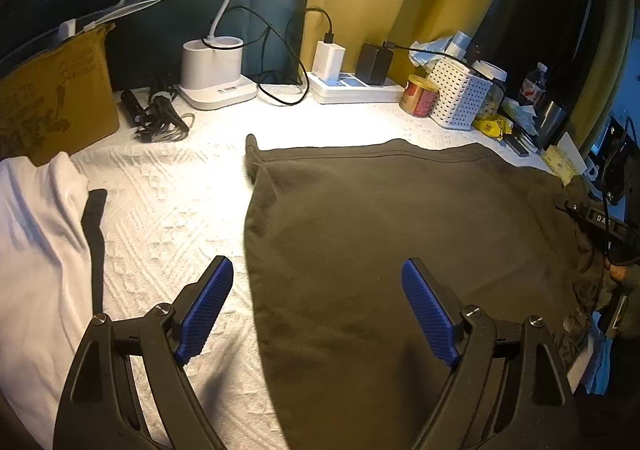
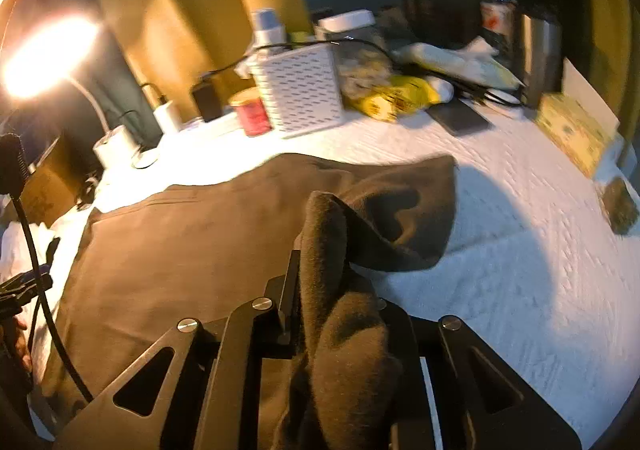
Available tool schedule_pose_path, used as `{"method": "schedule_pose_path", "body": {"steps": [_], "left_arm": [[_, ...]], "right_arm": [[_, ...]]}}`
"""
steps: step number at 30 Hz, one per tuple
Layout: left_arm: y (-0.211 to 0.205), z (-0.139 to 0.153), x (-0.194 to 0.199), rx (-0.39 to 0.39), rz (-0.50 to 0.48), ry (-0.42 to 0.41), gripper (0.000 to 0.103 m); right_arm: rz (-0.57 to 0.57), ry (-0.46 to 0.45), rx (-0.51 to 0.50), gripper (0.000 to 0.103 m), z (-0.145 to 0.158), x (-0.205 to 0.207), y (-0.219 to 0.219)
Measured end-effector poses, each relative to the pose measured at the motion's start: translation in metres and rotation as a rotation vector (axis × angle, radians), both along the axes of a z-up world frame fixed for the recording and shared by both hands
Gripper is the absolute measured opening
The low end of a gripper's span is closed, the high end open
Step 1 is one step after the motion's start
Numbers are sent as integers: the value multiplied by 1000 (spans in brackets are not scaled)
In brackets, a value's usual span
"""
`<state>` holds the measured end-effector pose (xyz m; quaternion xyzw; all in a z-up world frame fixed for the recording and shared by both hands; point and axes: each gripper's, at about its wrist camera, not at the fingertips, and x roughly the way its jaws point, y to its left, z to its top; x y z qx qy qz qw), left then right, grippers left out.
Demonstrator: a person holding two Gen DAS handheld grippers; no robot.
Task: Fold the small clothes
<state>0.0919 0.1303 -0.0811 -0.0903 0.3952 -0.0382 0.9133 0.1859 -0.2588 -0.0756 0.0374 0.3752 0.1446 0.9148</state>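
Dark garment (image 1: 380, 234): spread flat over the centre and right of the left wrist view, on the white textured cover (image 1: 168, 194); its hem runs across the middle of the frame.
White cloth (image 1: 36, 234): bunched at the left edge of the left wrist view, apart from the dark garment.
Cardboard box (image 1: 56, 90): seen upper left, behind the white cloth.
Lamp base (image 1: 214, 70): set at upper centre, with black cables beside it.
Power strip (image 1: 356, 88): placed right of the lamp base, chargers plugged in.
White perforated basket (image 1: 458, 94): found upper right, a red tin (image 1: 420, 95) just beside it.
Left gripper (image 1: 318, 302): jaws held wide apart, nothing between the blue pads (image 1: 208, 302), above the garment's left edge.
Right gripper (image 2: 320, 250): jaws closed on a fold of the dark garment, which is lifted off the cover at lower centre of the right wrist view.
Lifted corner (image 2: 404, 210): draped rightward from the grip, its shadow cast on the cover.
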Motion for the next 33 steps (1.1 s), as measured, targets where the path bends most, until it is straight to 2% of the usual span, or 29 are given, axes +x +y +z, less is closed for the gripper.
{"method": "schedule_pose_path", "body": {"steps": [11,26,33], "left_arm": [[31,-2,-17,-27,39,-17,86],[62,0,-40,-47,74,-58,86],[75,-1,-51,-49,95,-65,86]], "right_arm": [[117,-27,-22,14,16,-9,63],[226,-26,-72,12,11,-25,132],[316,-5,-84,9,0,-33,175]]}}
